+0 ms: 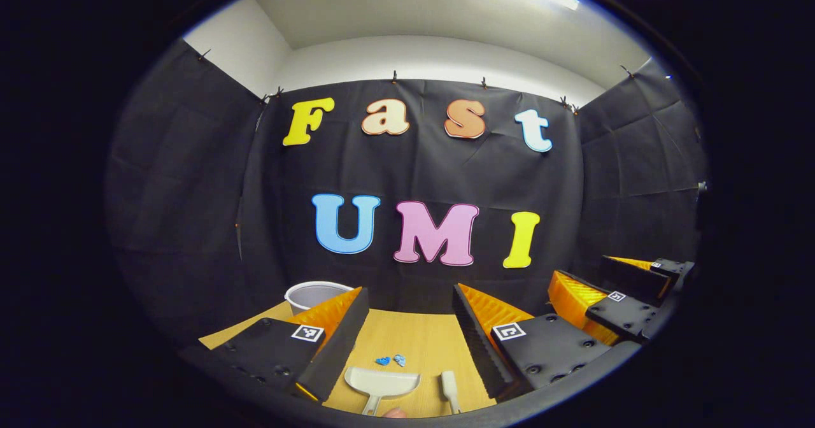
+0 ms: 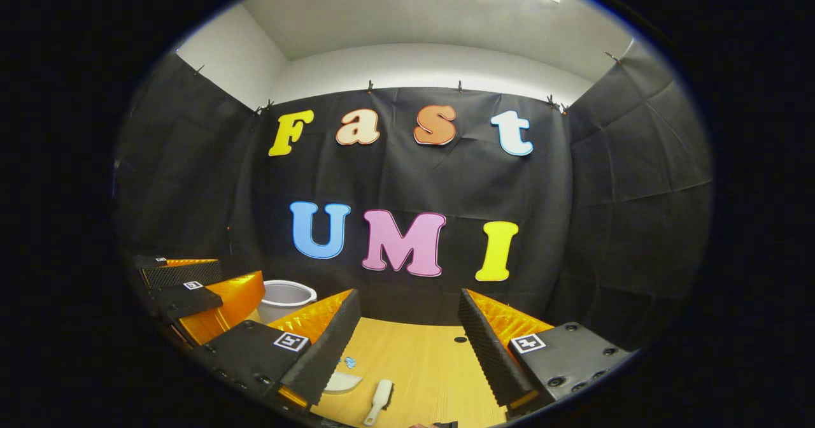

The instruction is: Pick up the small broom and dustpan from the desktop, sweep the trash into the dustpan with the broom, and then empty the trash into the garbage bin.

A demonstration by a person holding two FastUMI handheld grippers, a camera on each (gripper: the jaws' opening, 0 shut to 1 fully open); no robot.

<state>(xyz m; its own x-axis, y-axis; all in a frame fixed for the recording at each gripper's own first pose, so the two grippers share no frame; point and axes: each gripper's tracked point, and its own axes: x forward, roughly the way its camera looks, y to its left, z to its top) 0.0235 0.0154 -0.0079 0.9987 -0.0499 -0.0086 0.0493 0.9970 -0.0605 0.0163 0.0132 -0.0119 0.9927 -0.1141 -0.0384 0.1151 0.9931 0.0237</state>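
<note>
— Wooden bench (image 1: 407, 339) ahead; where's the kit?
— Dustpan (image 1: 381, 383) between the left gripper (image 1: 407, 326) fingers, broom (image 2: 380, 399) between the right gripper (image 2: 407, 332) fingers, handles toward us. Both sets of fingers spread, empty.
</note>
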